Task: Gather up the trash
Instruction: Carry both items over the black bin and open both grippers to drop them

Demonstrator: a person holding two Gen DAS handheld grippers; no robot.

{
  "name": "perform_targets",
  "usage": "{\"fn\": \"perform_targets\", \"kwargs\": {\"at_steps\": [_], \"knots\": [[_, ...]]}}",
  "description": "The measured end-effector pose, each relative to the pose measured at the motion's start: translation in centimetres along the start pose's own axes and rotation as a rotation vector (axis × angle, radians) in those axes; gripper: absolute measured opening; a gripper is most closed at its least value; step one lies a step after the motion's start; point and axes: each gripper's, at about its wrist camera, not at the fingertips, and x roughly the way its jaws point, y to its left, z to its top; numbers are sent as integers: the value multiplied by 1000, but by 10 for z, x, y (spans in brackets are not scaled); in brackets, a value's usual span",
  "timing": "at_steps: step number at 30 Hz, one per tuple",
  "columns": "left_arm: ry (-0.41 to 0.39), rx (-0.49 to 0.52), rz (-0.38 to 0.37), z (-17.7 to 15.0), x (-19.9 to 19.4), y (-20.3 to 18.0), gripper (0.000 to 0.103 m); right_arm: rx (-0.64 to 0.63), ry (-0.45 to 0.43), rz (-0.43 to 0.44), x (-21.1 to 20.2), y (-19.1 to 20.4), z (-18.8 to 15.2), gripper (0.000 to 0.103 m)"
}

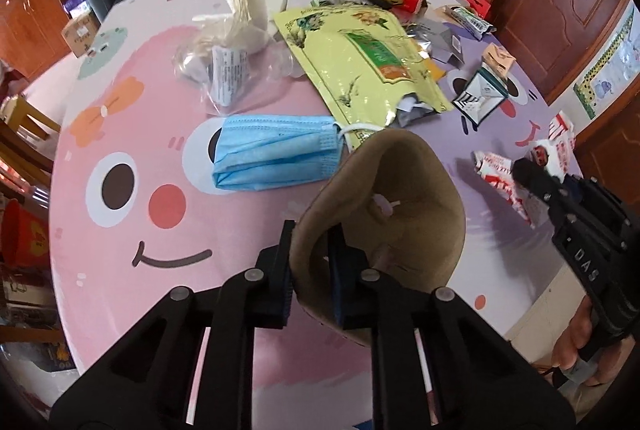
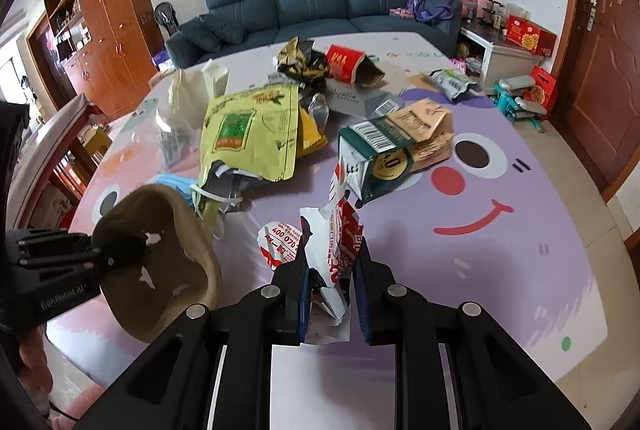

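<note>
Left gripper (image 1: 310, 270) pinching brown bowl (image 1: 384, 214) rim; right gripper (image 2: 330, 294) clamped on red-and-white wrapper (image 2: 334, 242). Best carried over bowl mouth, then released, bowl kept level.

Your left gripper (image 1: 312, 266) pinches the rim of a brown paper bowl (image 1: 400, 198) above the table (image 1: 120, 270), beside a blue face mask (image 1: 276, 152).
</note>
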Motion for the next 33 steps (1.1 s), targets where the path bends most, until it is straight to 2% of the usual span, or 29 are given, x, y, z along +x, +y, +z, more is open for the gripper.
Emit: {"fn": "perform_targets", "kwargs": {"at_steps": [8, 10, 11, 15, 22, 26, 31, 33], "knots": [[-65, 33, -27, -21, -36, -28, 12, 7, -58, -11, -50, -11, -12, 18], [-94, 57, -43, -29, -52, -40, 12, 7, -73, -16, -64, -15, -18, 18], [-138, 90, -54, -33, -59, -48, 12, 6, -83, -23, -76, -18, -25, 18], [-177, 176, -87, -57, -81, -82, 12, 19, -89, -58, -104, -32, -53, 18], [-138, 343, -155, -114, -81, -141, 12, 68, 37, -124, -126, -58, -141, 18], [-104, 435, -173, -145, -70, -168, 12, 108, 102, -126, -127, -69, -177, 18], [-101, 546, -125, -180, -50, -189, 11, 133, 180, -145, -97, -78, -217, 18], [-81, 555, -111, -189, -33, -189, 11, 165, 228, -146, -80, -86, -238, 18]]}}
